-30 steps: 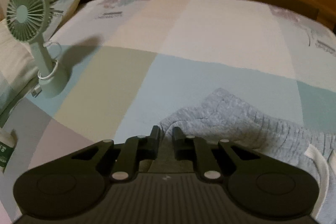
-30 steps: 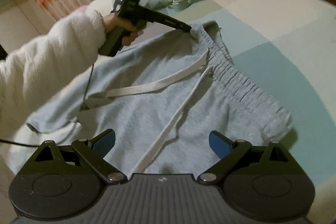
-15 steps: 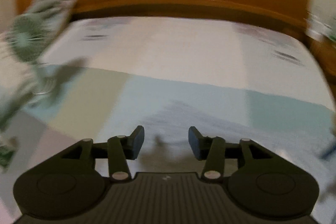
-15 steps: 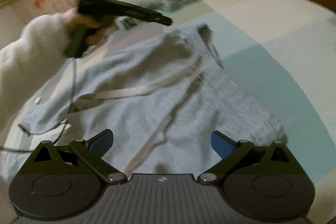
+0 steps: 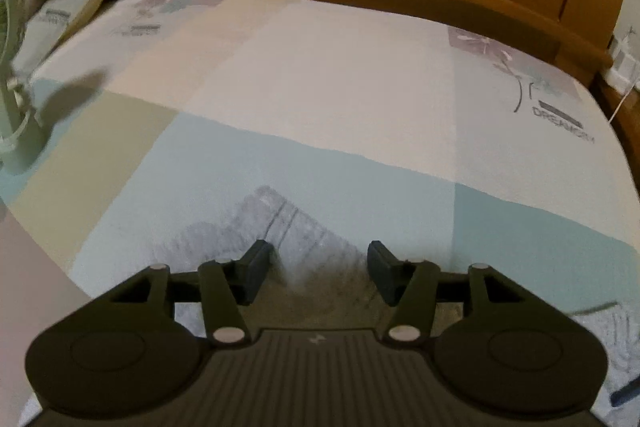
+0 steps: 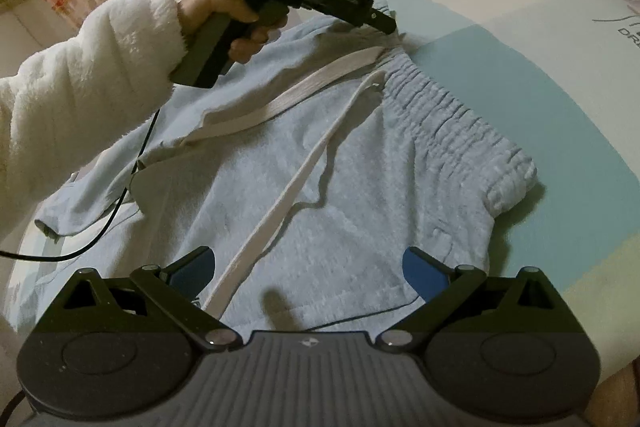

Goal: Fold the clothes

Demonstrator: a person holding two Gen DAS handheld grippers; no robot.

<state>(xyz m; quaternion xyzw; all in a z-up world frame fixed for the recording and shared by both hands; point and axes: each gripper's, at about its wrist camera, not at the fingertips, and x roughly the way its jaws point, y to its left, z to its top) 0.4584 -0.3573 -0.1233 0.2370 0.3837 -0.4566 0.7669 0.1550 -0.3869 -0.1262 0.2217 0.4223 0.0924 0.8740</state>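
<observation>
A: Right gripper?
B: Jaws wide apart, empty, hovering over the grey shorts spread flat on the bed.
A: Which way do the shorts run?
B: Waistband away from us, legs trailing near-left.
A: Left gripper?
B: Opening above the waistband corner, gripping nothing.

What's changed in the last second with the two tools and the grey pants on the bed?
The left tool let go of the waistband corner it was pinching; its jaws are opening, with the fabric lying loose beneath, and it has swung right, so the fan sits at the picture's edge. The right tool stayed open over the grey pants, which lie as before.
</observation>
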